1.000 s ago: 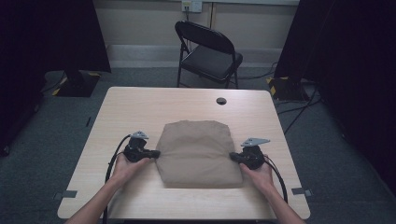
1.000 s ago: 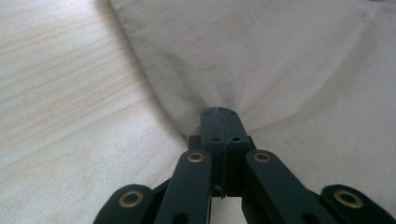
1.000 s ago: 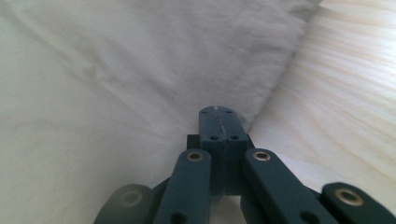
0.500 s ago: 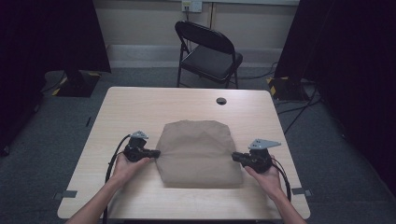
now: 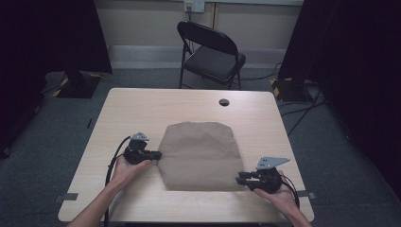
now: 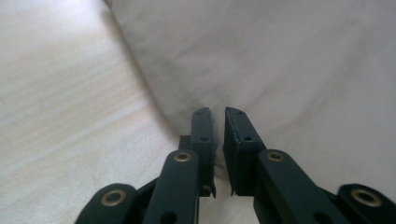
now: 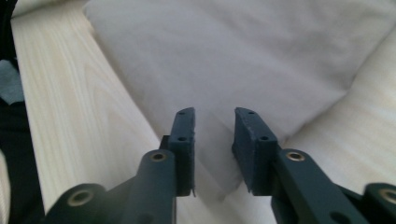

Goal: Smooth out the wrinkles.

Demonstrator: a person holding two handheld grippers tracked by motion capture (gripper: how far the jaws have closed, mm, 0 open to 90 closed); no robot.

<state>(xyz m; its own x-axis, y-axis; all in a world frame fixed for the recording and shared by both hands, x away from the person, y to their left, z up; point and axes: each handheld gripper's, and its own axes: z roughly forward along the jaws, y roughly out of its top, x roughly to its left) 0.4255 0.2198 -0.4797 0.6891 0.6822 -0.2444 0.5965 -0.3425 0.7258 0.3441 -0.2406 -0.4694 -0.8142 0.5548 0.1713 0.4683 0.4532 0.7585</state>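
A tan cloth (image 5: pixel 198 156), folded flat, lies in the middle of the light wooden table (image 5: pixel 142 109). My left gripper (image 5: pixel 156 154) points at the cloth's left edge. In the left gripper view the gripper (image 6: pixel 217 112) has its jaws drawn together to a thin slit, tips at the edge of the cloth (image 6: pixel 280 56), and no fabric shows between them. My right gripper (image 5: pixel 240 177) sits at the cloth's near right corner. In the right gripper view the gripper (image 7: pixel 213 112) stands open, its jaws over the corner of the cloth (image 7: pixel 233 46).
A black folding chair (image 5: pixel 213 52) stands behind the table's far edge. A small dark round hole (image 5: pixel 224 102) sits near the far middle of the table. Cables (image 5: pixel 302 113) run over the floor at the right. Bare wood surrounds the cloth.
My right gripper has moved from the cloth's right edge back toward me, to its near right corner. The left gripper and the cloth have stayed put.
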